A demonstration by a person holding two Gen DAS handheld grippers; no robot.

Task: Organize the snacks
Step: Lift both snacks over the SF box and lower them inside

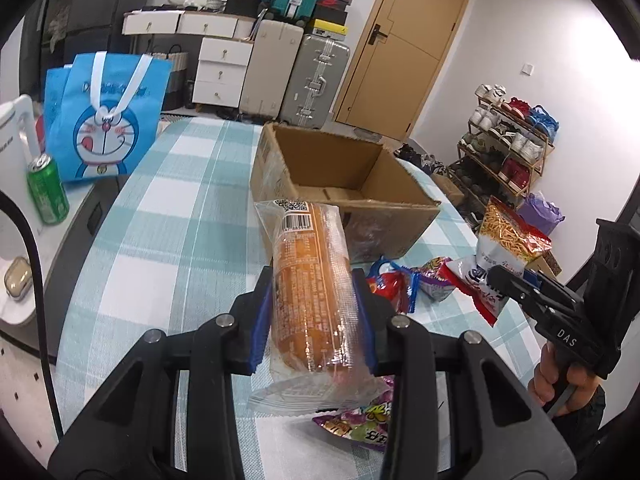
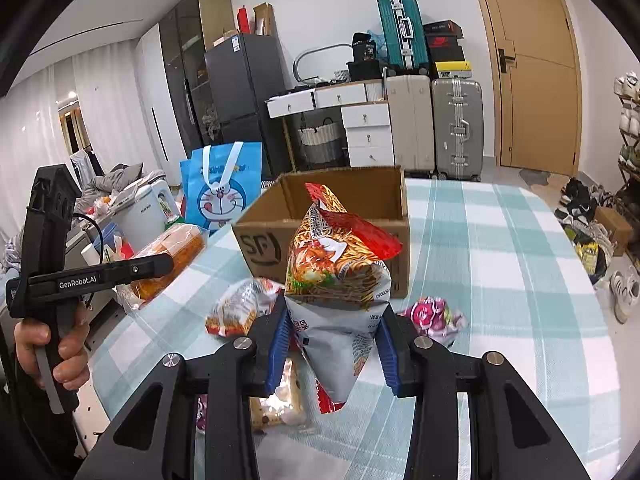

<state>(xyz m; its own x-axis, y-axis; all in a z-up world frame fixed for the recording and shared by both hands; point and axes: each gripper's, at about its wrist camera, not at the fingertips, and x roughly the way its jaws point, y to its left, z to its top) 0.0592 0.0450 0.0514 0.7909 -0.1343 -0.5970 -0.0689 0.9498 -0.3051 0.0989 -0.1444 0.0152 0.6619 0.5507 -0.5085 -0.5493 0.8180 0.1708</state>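
Observation:
My left gripper point(image 1: 314, 304) is shut on a clear-wrapped orange bread roll point(image 1: 312, 292), held above the checked tablecloth in front of the open cardboard box point(image 1: 396, 210). My right gripper point(image 2: 332, 340) is shut on a red and white noodle snack bag point(image 2: 340, 264), held upright before the same box point(image 2: 320, 240). The box looks empty inside. In the left wrist view the right gripper point(image 1: 500, 280) and its snack bag point(image 1: 508, 236) show at the right. In the right wrist view the left gripper point(image 2: 160, 266) and its bread roll point(image 2: 168, 260) show at the left.
Loose snack packets lie on the table: red and purple ones point(image 1: 404, 284), a purple one point(image 1: 360, 424), an orange one point(image 2: 240, 308), a pink one point(image 2: 432, 316), a biscuit pack point(image 2: 280, 400). A blue Doraemon bag point(image 1: 104, 120), a green can point(image 1: 48, 190) and a white kettle point(image 2: 148, 208) stand left.

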